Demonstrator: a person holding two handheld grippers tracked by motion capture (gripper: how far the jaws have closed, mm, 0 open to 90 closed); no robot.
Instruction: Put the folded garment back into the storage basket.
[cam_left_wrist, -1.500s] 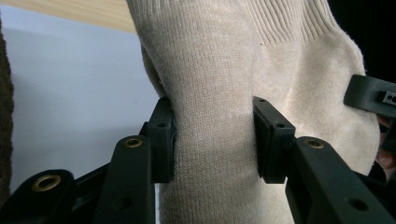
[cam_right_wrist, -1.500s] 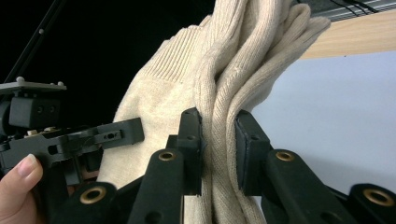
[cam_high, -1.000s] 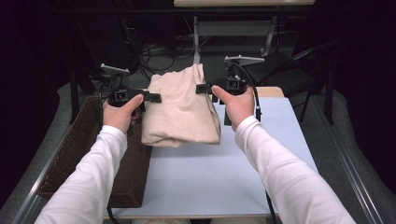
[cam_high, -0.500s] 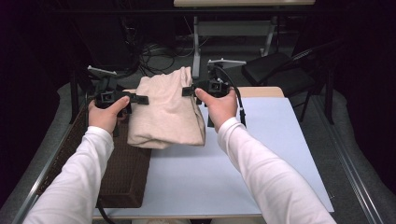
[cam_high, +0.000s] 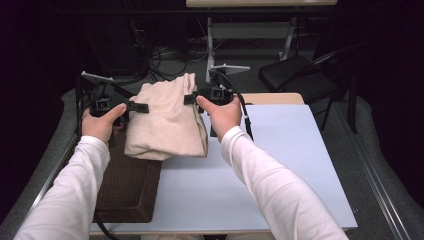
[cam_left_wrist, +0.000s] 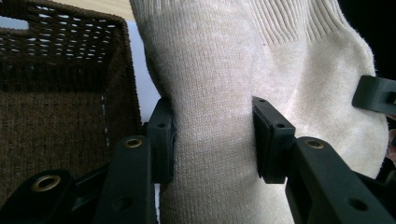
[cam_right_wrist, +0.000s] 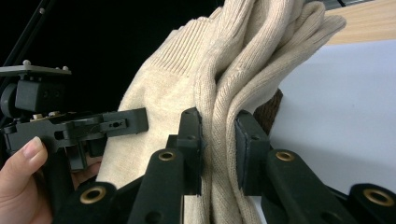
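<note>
Left gripper (cam_high: 136, 106): jaws clamped on a fold of the cream knitted sweater (cam_high: 167, 120), pads pressing it from both sides, seen close in the left gripper view (cam_left_wrist: 212, 140); right gripper (cam_high: 192, 98): jaws likewise clamped on a bunched fold of the same sweater, layers gathered between the pads in the right gripper view (cam_right_wrist: 219, 149); sweater: folded, slung between the two grippers and hanging below them, ribbed hem uppermost, lower edge over the near rim of the basket and the tabletop; brown wicker basket (cam_high: 125, 190): below and beside the left gripper, open top, woven wall showing (cam_left_wrist: 60, 116); tabletop (cam_high: 280, 170): pale blue-white surface, below and to the outer side of the right gripper; black chair (cam_high: 295, 75): beyond the right gripper, well apart.
</note>
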